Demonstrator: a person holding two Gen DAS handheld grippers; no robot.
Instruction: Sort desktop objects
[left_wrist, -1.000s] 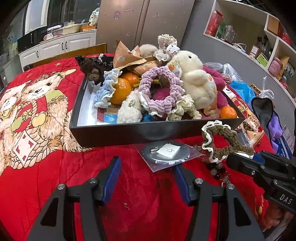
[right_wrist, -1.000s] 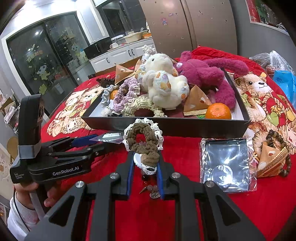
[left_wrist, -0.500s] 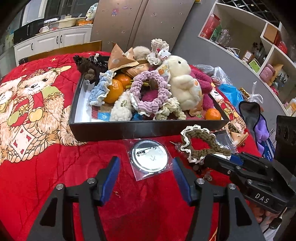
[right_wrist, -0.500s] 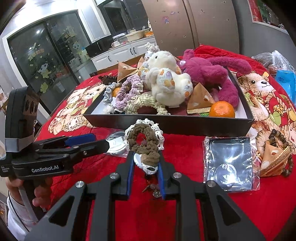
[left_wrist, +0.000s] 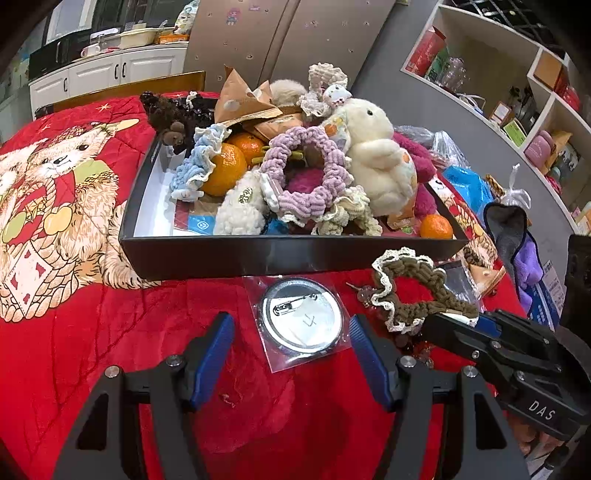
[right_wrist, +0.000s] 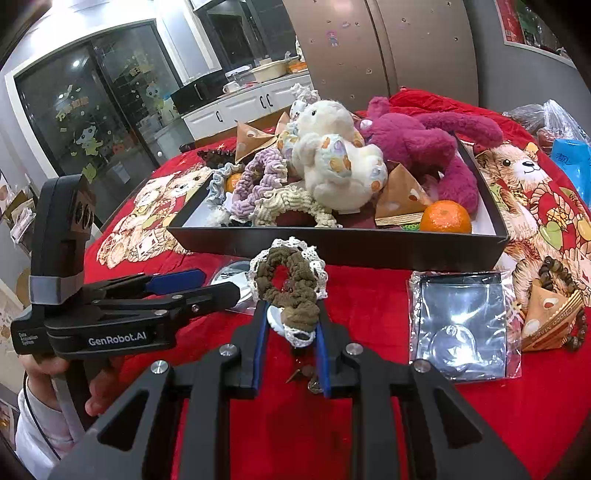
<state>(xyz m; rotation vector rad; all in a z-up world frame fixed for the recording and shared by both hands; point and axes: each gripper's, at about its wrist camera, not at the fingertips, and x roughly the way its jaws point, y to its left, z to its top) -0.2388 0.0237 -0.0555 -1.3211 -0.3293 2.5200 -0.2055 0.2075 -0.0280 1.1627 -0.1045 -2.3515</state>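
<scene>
A red quilted tablecloth printed with teddy bears covers the table. Behind it stand white kitchen cabinets with dark handles and a tall brown 2-door refrigerator dotted with small stickers. Grey curved open shelving holds boxes and jars. A dark glass sliding door with cartoon decals reflects ceiling lights beside a grey wall.

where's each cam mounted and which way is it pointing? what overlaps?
Left wrist: on the left gripper, looking along its open fingers at a bagged pin badge before the black tray; right gripper enters lower right.
Right wrist: on the right gripper, shut on a brown lace-trimmed scrunchie; left gripper and the person's hand show at left.
Shared: tray, scrunchie, badge, white plush rabbit.
</scene>
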